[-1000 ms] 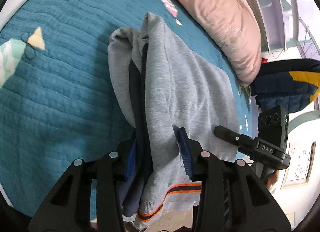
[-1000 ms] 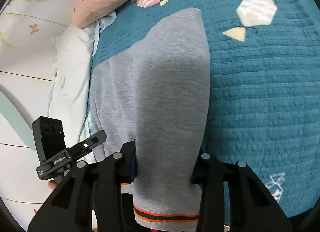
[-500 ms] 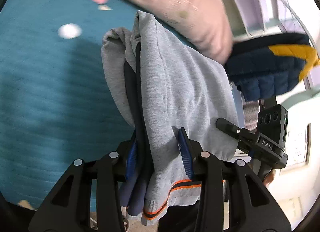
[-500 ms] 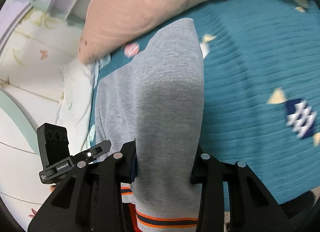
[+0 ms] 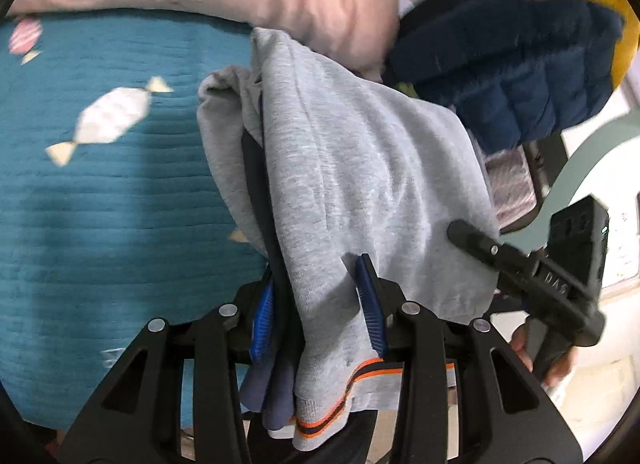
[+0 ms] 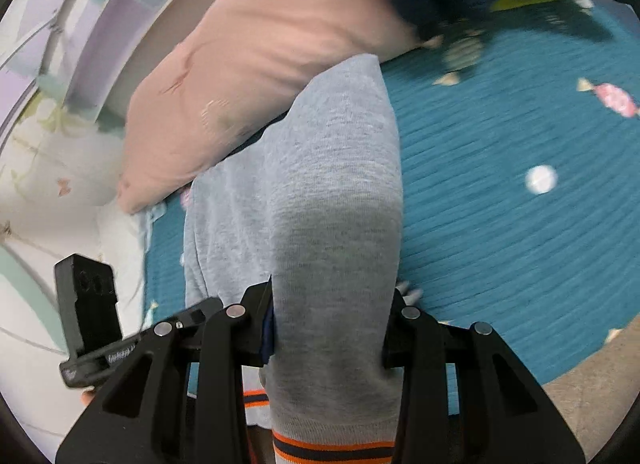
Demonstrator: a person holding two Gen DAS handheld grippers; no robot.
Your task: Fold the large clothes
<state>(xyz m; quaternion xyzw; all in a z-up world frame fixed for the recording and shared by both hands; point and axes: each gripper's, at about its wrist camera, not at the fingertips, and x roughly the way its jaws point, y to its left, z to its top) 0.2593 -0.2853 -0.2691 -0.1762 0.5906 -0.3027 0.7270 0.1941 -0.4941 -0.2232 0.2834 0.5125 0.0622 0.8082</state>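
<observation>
Above the teal quilted bedspread [image 5: 100, 215], a folded grey knit sweatshirt with orange-striped hem [image 5: 352, 183] hangs between both tongs.
Left gripper [image 5: 320, 312] and right gripper [image 6: 332, 324] each clamp its hem at 6 o'clock, partly closed; pink pillow [image 6: 248, 75] at 11.

bedroom: quilted bedspread [image 5: 120, 223], pink pillow [image 6: 248, 75]
</observation>
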